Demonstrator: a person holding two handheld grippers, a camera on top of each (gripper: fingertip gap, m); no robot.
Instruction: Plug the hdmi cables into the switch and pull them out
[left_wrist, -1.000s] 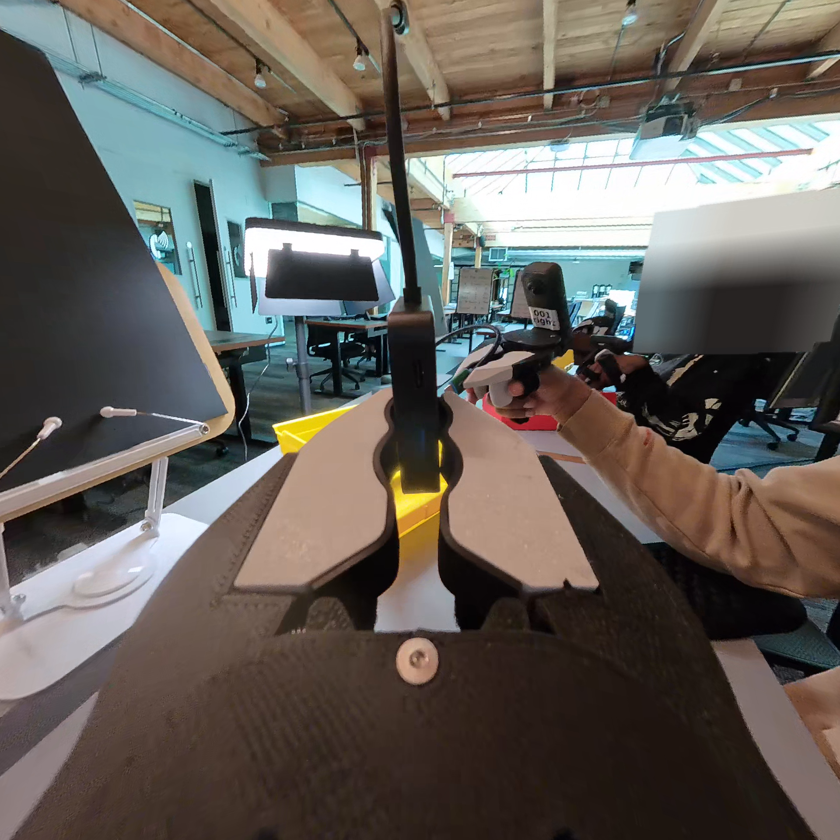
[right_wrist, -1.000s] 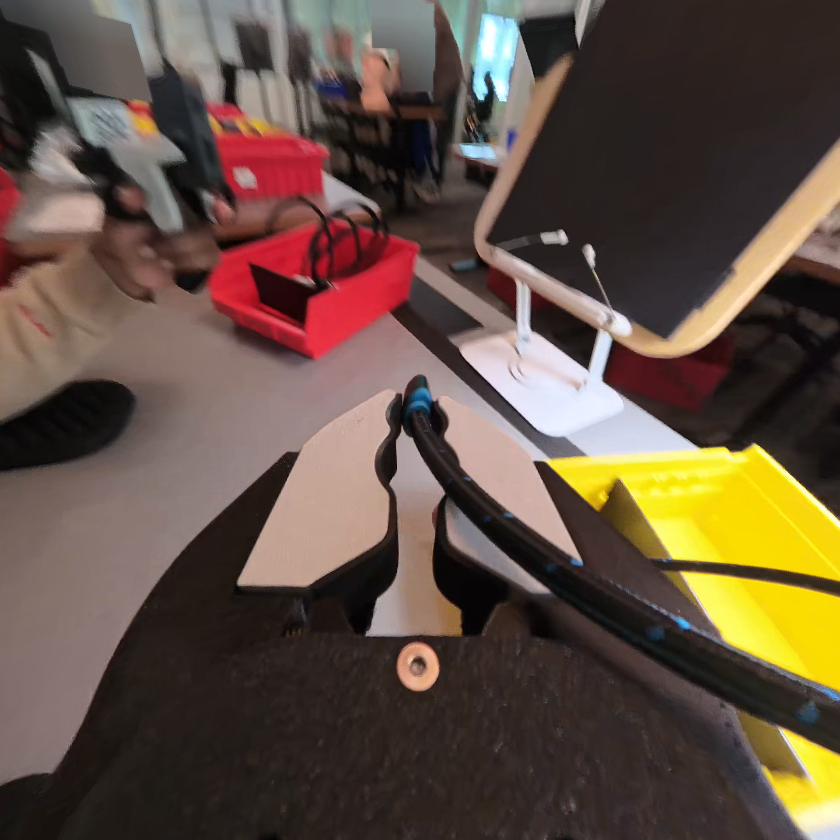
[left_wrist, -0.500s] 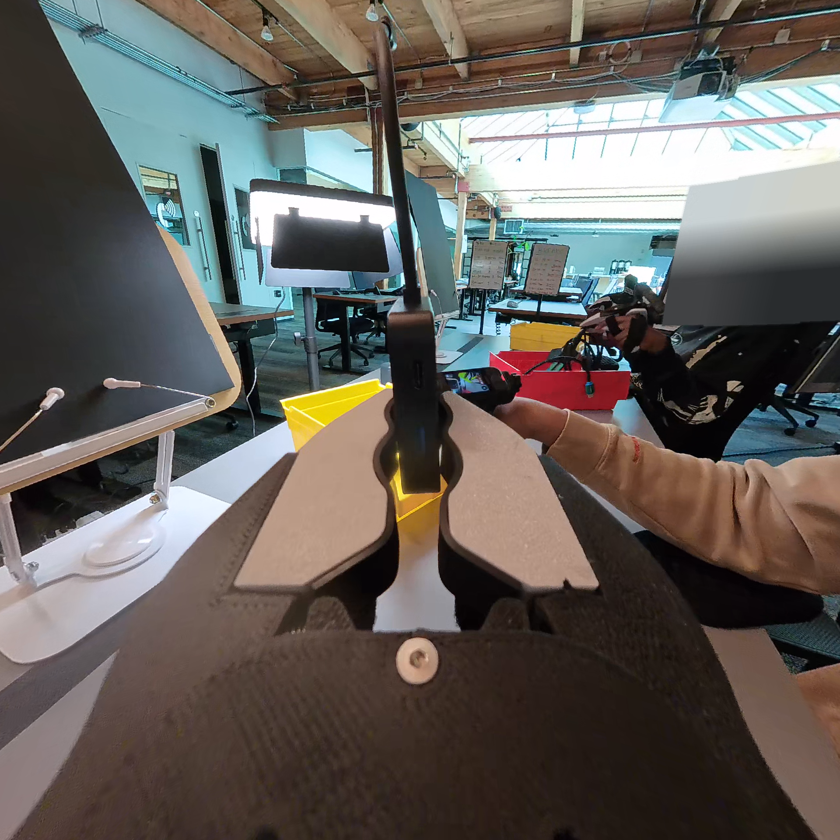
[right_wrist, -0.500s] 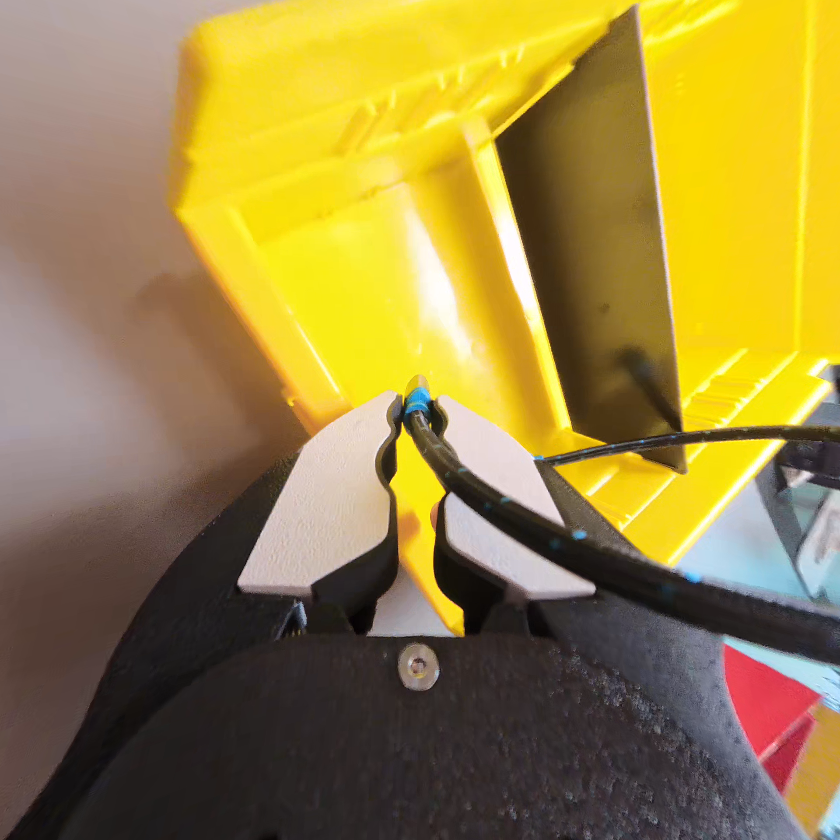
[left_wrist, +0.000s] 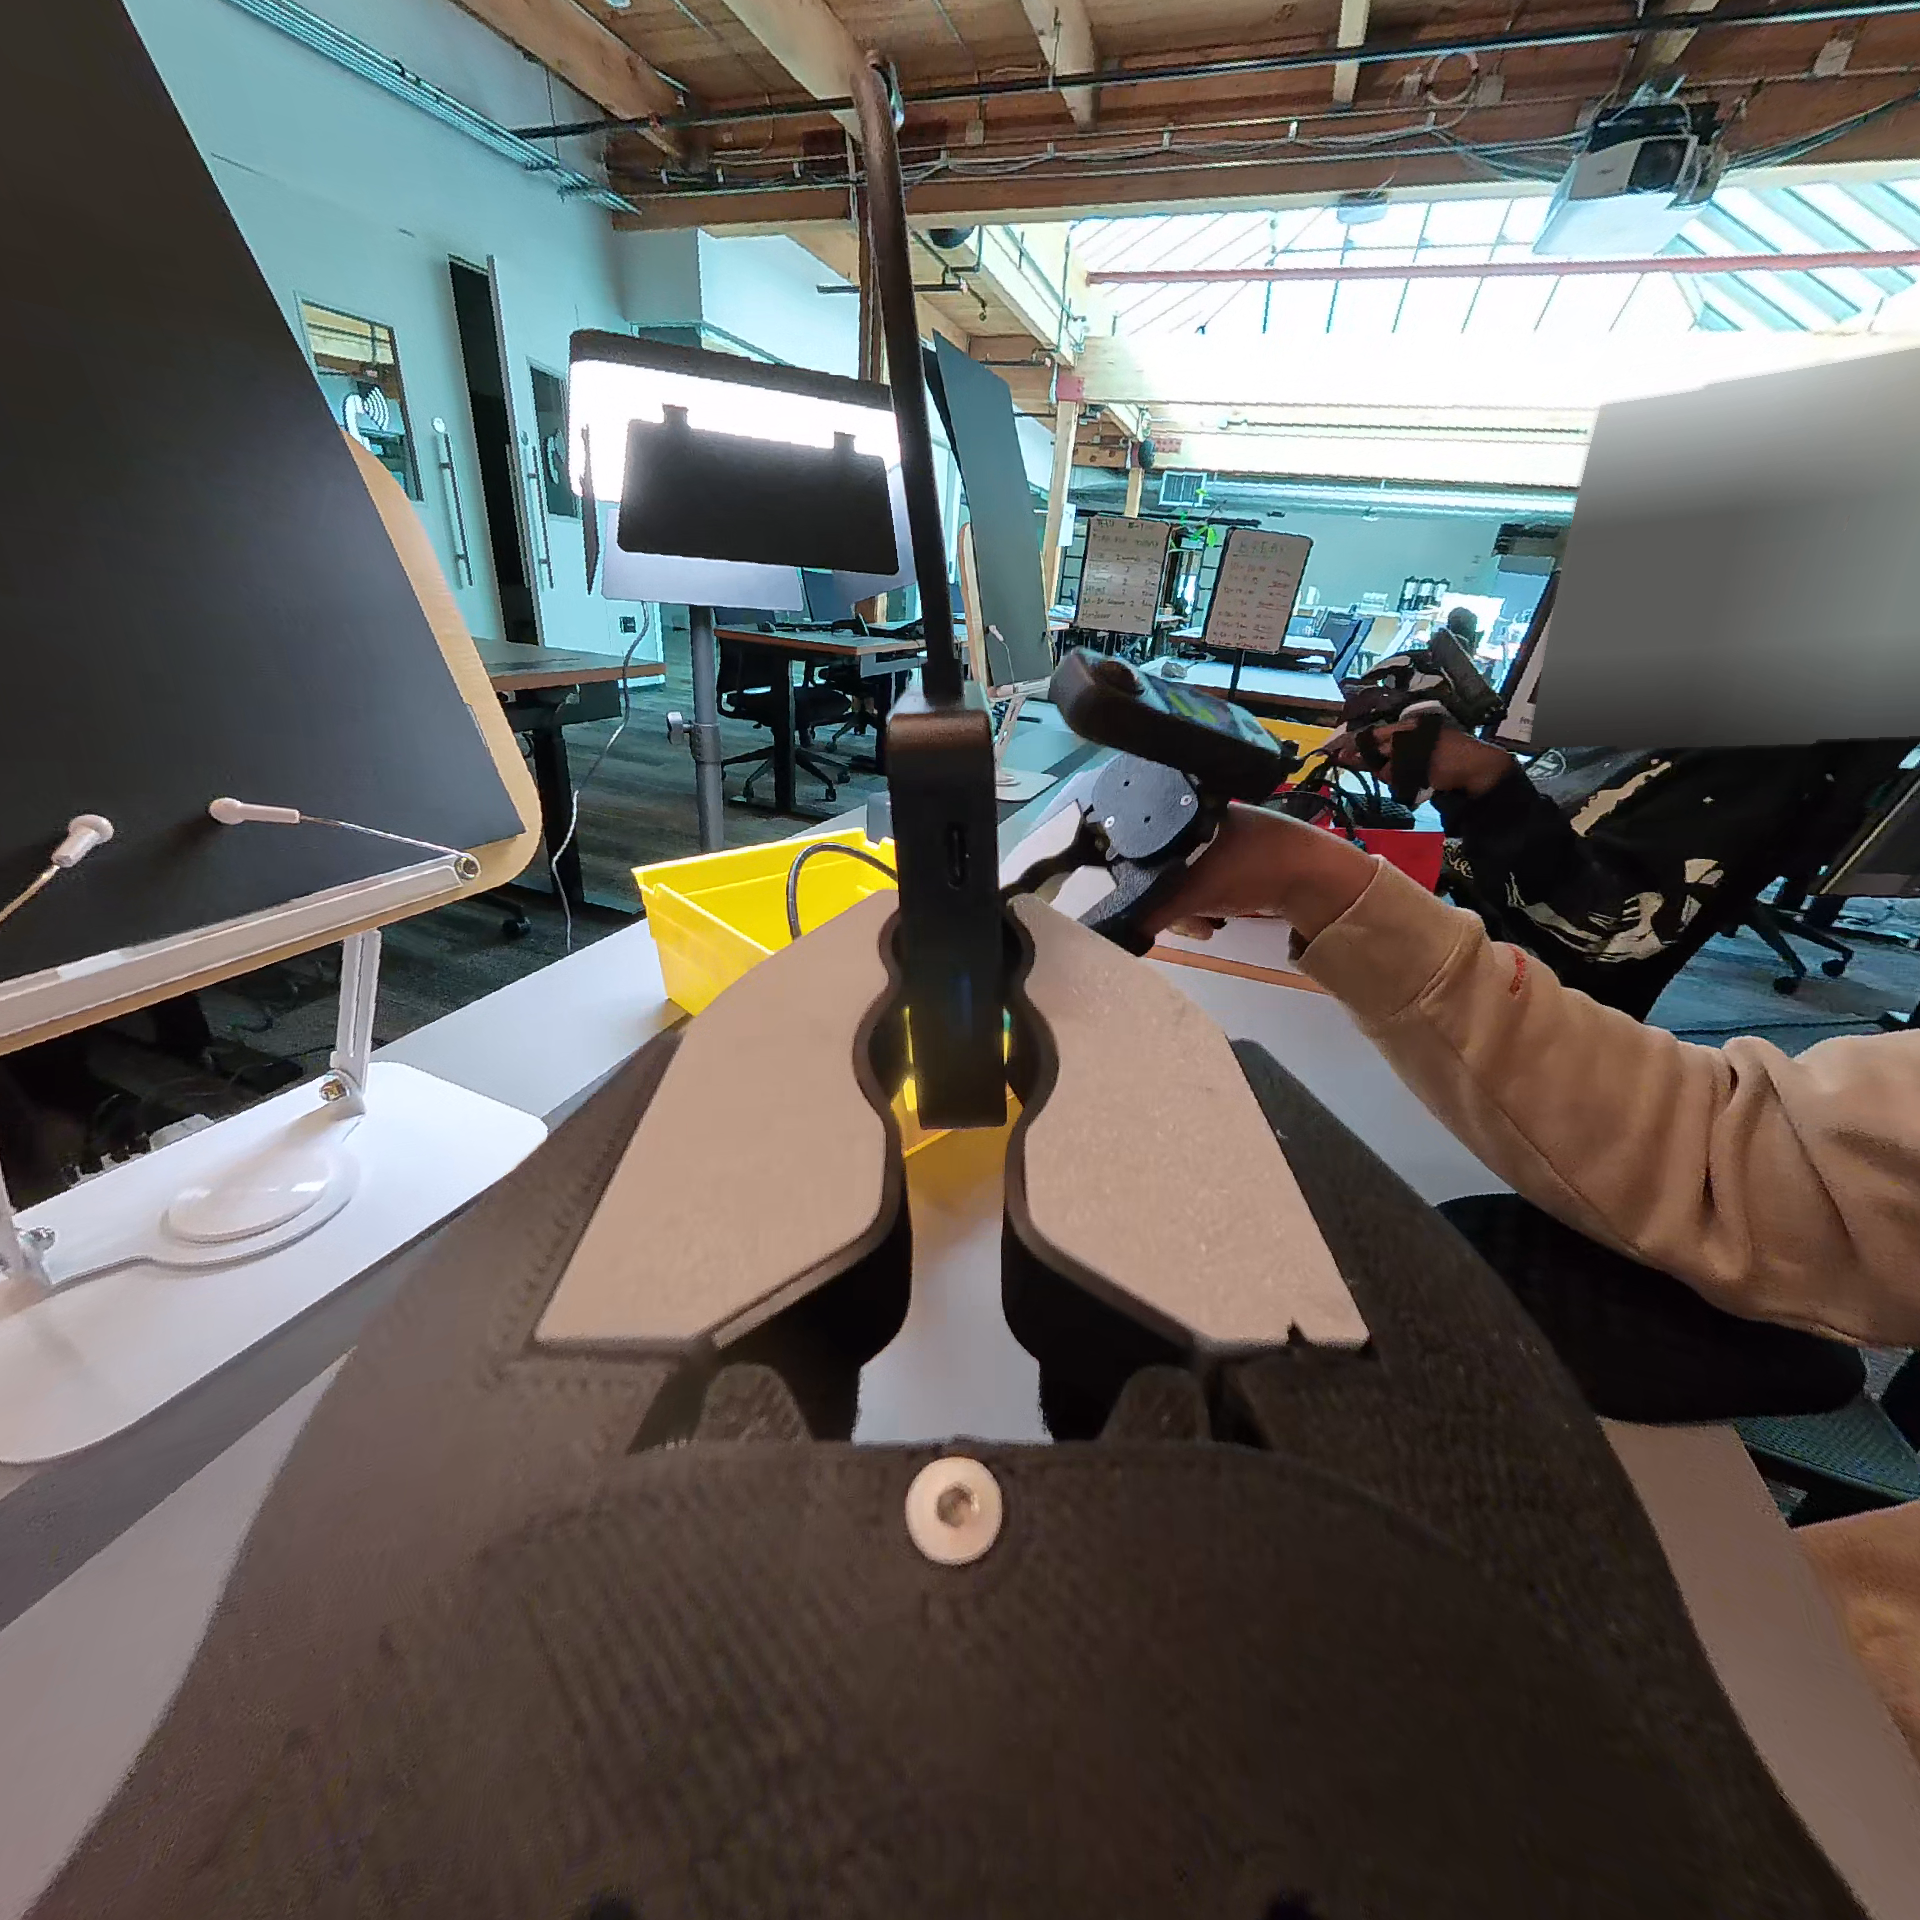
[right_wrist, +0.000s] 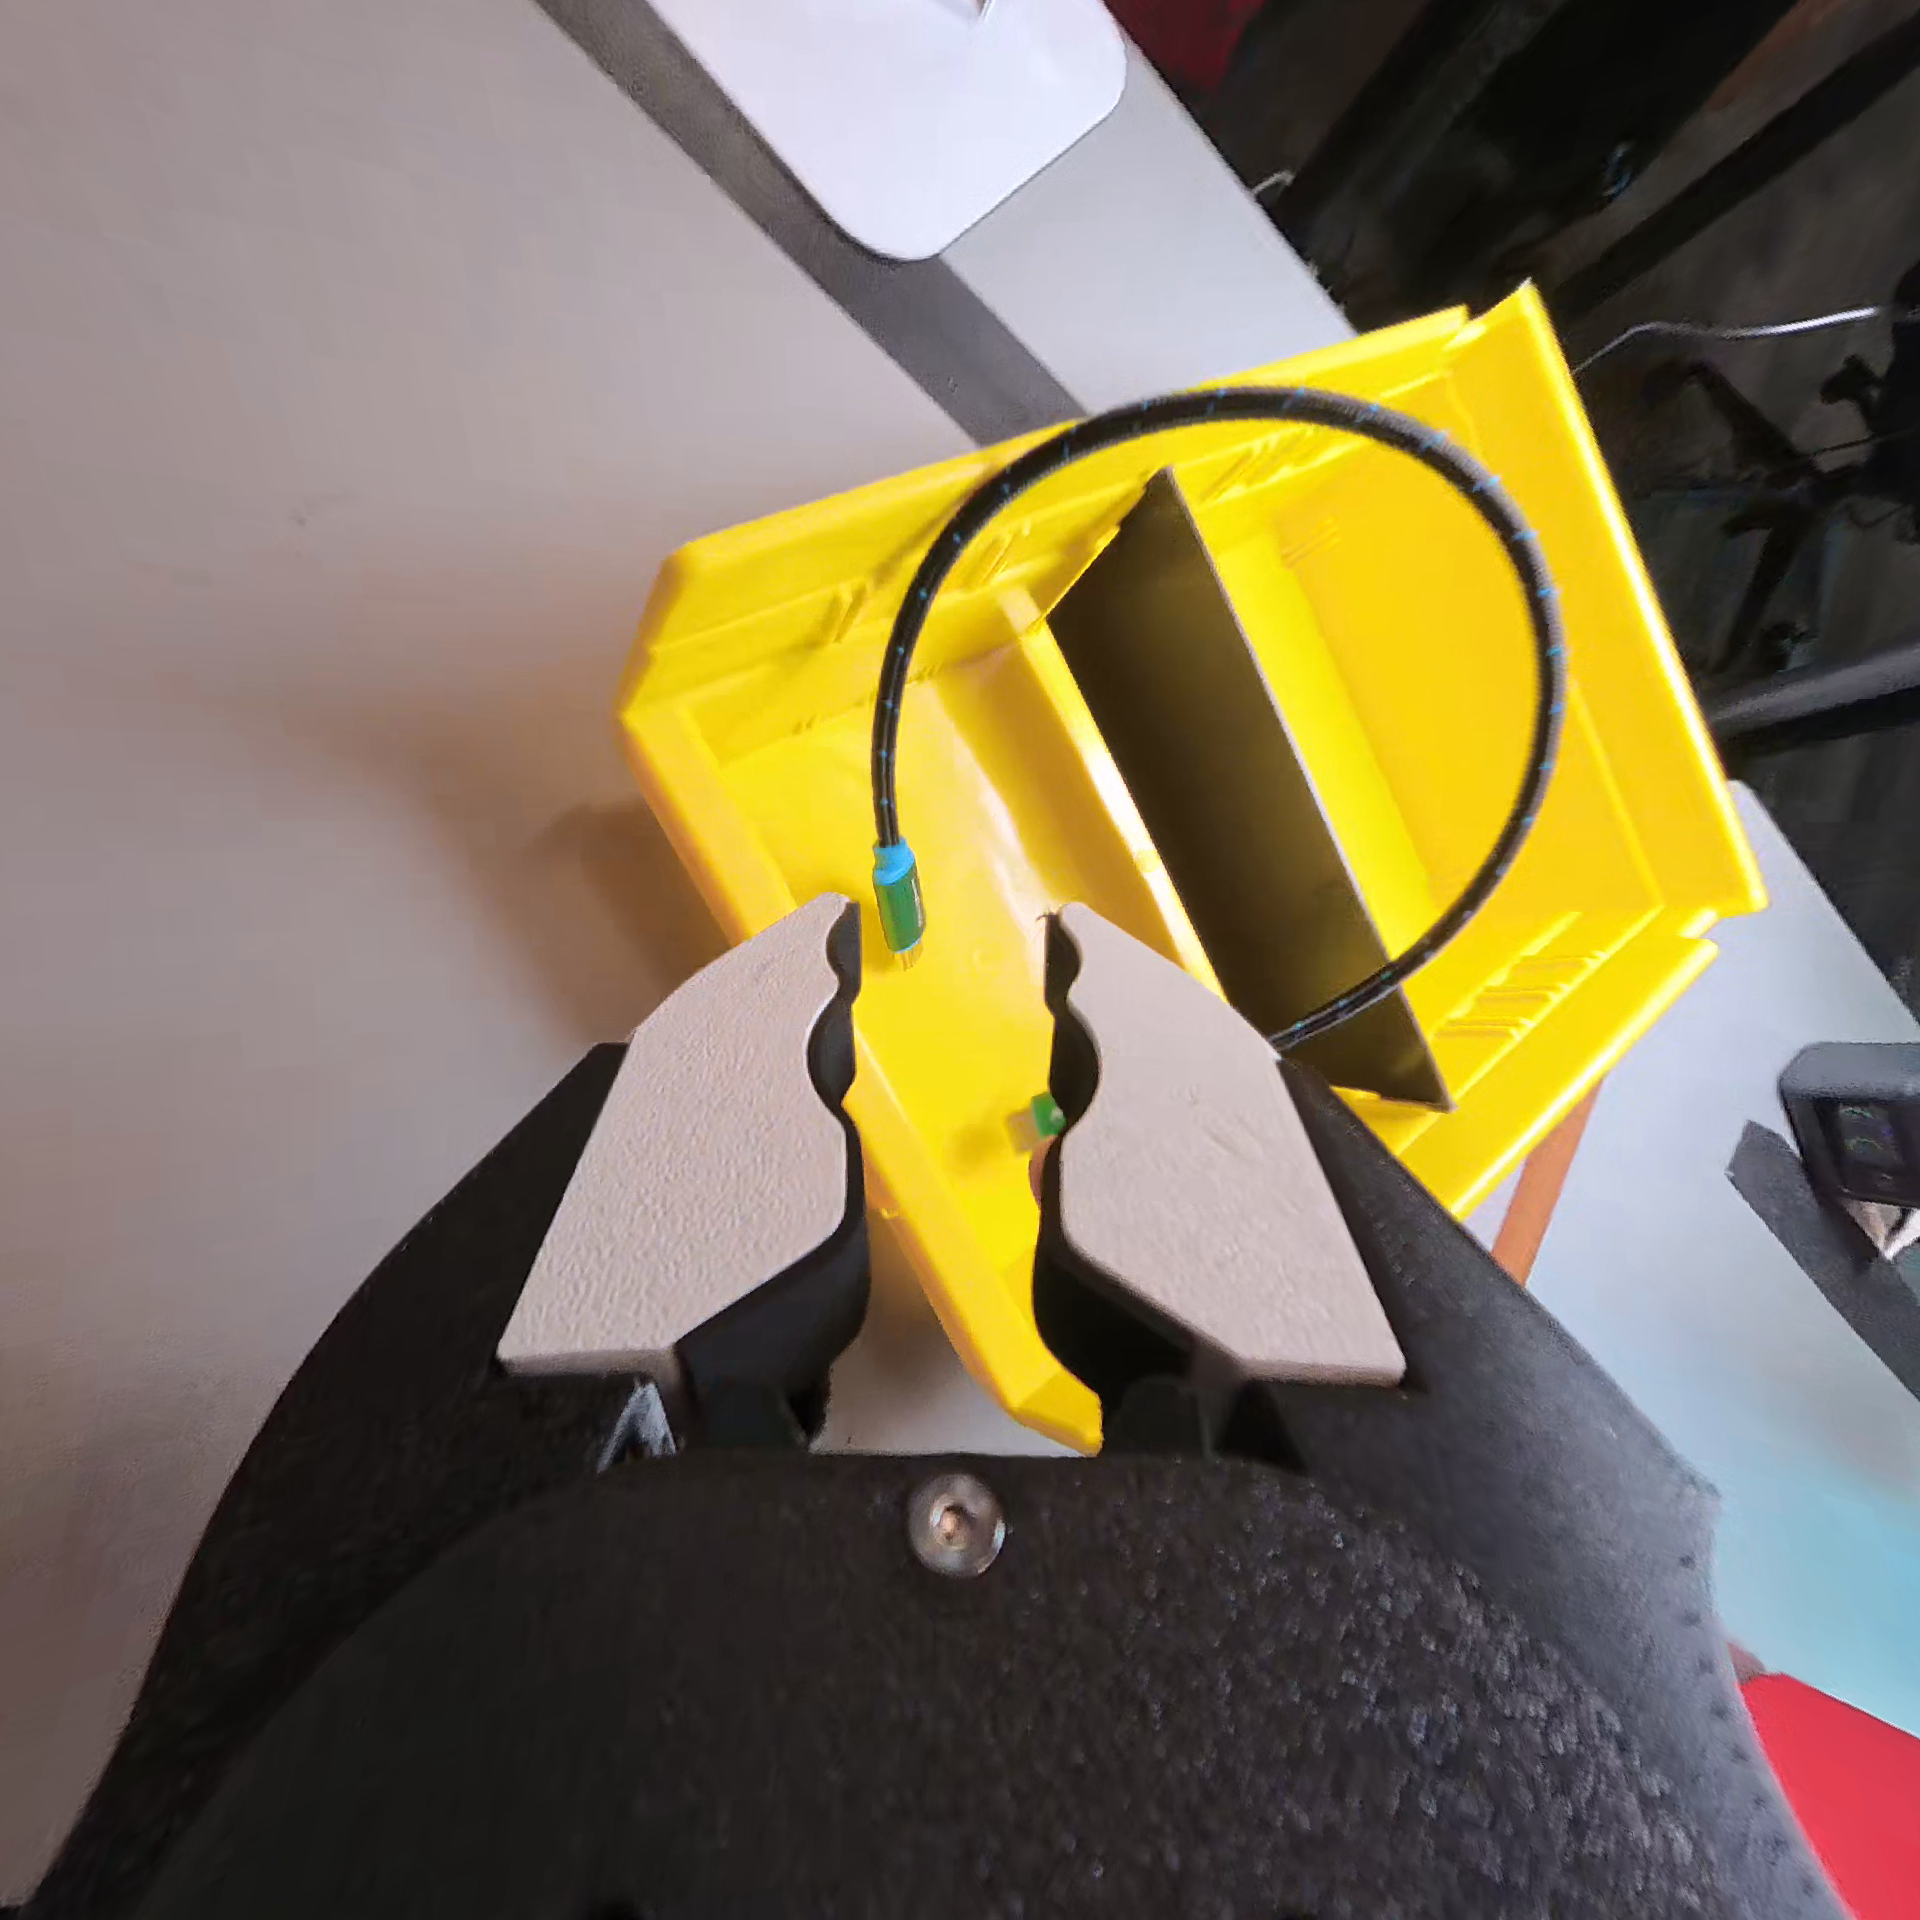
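Observation:
My left gripper (left_wrist: 951, 956) is shut on a black switch box (left_wrist: 948, 894), held upright with its own black lead (left_wrist: 902, 395) rising out of the top. My right gripper (right_wrist: 951, 925) is open and empty, pointing down over a yellow bin (right_wrist: 1621, 665). A black braided cable (right_wrist: 1195, 416) with blue flecks curves in a loop in the bin. Its blue-green plug (right_wrist: 896, 896) hangs just off my left fingertip (right_wrist: 821, 925), free of the jaws. In the left wrist view the right gripper (left_wrist: 1153, 790) shows over the yellow bin (left_wrist: 727, 904).
A black divider (right_wrist: 1226, 790) stands inside the yellow bin. A white stand (left_wrist: 208, 1226) carrying a tilted black board (left_wrist: 187, 540) stands at the left on the grey table (right_wrist: 312, 520). A person's sleeve (left_wrist: 1621, 1122) crosses at the right. A red bin (left_wrist: 1392, 842) sits farther back. My right fingertips sit around 30 centimetres from my left ones.
My right gripper swung down over the yellow bin, then opened and let go of the braided cable, which now lies looped in the bin. My left gripper still holds the switch.

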